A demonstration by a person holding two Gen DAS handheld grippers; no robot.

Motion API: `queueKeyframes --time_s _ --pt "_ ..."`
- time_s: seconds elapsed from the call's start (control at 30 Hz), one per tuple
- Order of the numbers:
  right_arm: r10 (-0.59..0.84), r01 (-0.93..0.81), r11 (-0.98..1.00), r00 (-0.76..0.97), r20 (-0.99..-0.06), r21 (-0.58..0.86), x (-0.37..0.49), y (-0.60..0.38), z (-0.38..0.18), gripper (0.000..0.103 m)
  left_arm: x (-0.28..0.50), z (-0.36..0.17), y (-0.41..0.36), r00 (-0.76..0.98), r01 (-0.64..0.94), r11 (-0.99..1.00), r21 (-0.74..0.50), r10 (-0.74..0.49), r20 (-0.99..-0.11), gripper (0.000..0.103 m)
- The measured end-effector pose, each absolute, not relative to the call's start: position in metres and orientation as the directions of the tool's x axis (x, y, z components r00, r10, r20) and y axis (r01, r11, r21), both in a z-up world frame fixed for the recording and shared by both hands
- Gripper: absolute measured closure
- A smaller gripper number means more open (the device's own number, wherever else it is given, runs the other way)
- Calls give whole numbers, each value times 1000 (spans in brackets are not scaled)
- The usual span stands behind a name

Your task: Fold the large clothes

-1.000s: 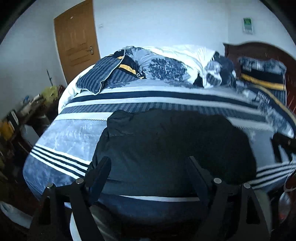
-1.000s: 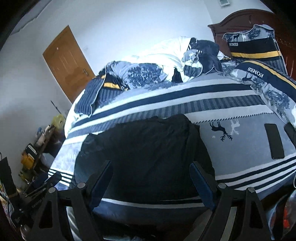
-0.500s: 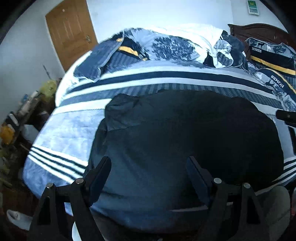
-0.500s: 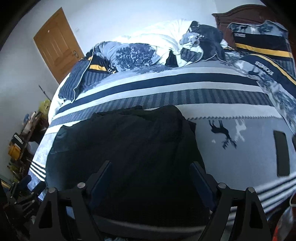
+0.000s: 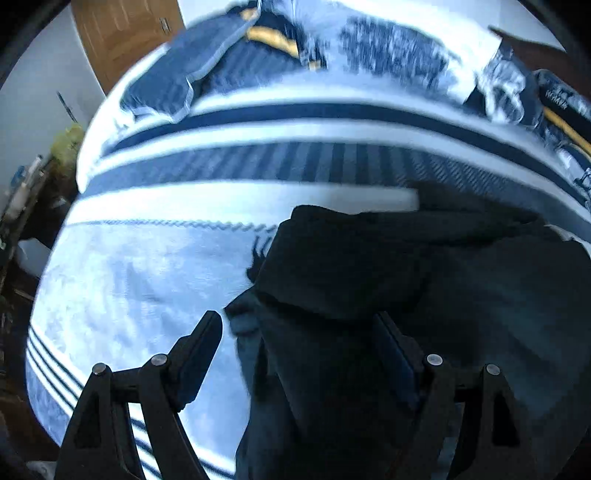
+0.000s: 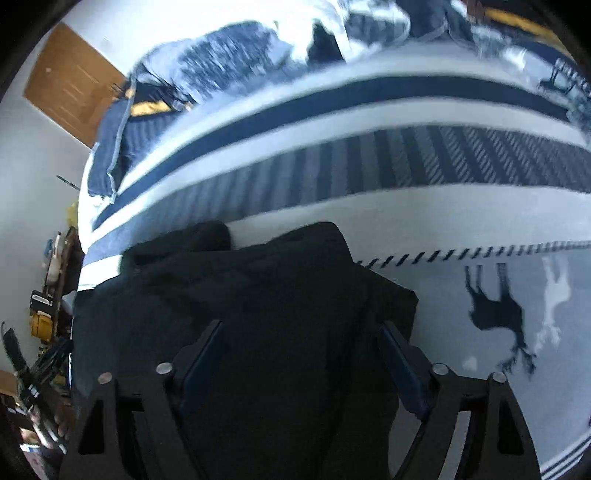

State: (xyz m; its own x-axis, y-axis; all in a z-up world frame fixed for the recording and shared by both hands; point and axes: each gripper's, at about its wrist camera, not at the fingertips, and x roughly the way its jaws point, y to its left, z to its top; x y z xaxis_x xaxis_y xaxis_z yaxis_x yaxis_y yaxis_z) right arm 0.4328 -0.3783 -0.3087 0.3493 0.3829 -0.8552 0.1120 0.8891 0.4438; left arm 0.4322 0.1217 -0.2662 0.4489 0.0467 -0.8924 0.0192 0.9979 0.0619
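Reaching down, you are holding both open grippers, left gripper [image 5: 295,347] and right gripper [image 6: 301,350], right over the dark garment [image 6: 258,295]; the right one's jaws have just been closing, pinching nothing yet.

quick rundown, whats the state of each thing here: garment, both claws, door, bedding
dark garment: spread on the bed, upper edge rumpled
left claw: open, over the garment's left edge
right claw: jaws just been closing, garment below them, no grip visible
door: shut
striped bedspread: laid flat
quilt: heaped at the far end
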Motion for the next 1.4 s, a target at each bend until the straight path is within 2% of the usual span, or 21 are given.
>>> queueKeyframes --time_s 0.03,0.07,0.1,0.13,0.2,0.37,0.43,0.53,0.63,0.7,0.77,0.83,0.87,0.93,0.97,1.0,1.03,1.07,1.23,1.4 --pt "408 125 874 332 -850 469 436 -379 -315 69 436 -269 122 440 23 999 23 11 -898 31" --pt "441 128 856 324 -837 501 438 -379 -318 73 437 -271 121 435 31 999 -33 -44 -899 65" --pt "460 120 845 336 -822 522 438 -379 -318 86 437 -271 120 420 34 995 -89 -95 -902 89" --pt "469 107 839 354 -809 533 435 -378 -313 96 436 -269 119 424 33 994 -105 -109 -899 95" --pt "451 100 846 393 -801 525 430 -380 -301 99 433 -255 120 482 13 994 -106 -99 -871 101" --pt "400 80 862 501 -768 501 428 -387 -258 101 444 -217 119 594 2 996 -87 -71 -801 101" --pt "356 71 892 502 -789 447 435 -379 -252 101 456 -226 116 578 -12 999 -47 -32 -815 101" --pt "276 94 929 464 -842 357 452 -366 -272 101 472 -266 108 500 -18 1000 3 12 -866 101" --pt "229 133 944 397 -889 302 458 -353 -312 101 466 -288 95 507 -18 998 53 55 -860 99" --pt "202 126 954 403 -893 273 455 -344 -317 100 462 -292 94 519 -46 996 82 94 -849 93" --pt "171 128 962 409 -896 241 456 -340 -315 99 461 -290 103 511 -75 995 70 98 -854 89" --pt "203 146 947 417 -886 285 455 -344 -306 97 452 -278 122 500 -123 992 27 86 -861 86" --pt "219 157 937 430 -876 311 451 -348 -294 97 445 -269 131 511 -143 990 -7 67 -857 79" --pt "257 147 915 505 -824 376 430 -359 -263 94 416 -240 148 578 -169 982 -83 30 -815 49" --pt "273 141 904 533 -801 403 417 -363 -250 89 404 -231 156 602 -187 977 -101 33 -798 21" --pt "287 136 894 555 -780 426 405 -368 -239 67 383 -218 168 633 -231 965 -122 54 -772 12" --pt "299 130 881 590 -750 454 385 -374 -225 27 372 -211 175 648 -251 958 -140 59 -759 12" --pt "291 133 878 617 -731 461 371 -377 -216 14 359 -205 185 656 -264 950 -168 49 -754 12" --pt "309 112 868 640 -703 483 293 -386 -197 13 279 -216 207 639 -311 899 -308 -42 -768 12" --pt "365 141 828 599 -713 543 237 -395 -235 13 228 -254 206 588 -369 837 -404 -127 -799 12"
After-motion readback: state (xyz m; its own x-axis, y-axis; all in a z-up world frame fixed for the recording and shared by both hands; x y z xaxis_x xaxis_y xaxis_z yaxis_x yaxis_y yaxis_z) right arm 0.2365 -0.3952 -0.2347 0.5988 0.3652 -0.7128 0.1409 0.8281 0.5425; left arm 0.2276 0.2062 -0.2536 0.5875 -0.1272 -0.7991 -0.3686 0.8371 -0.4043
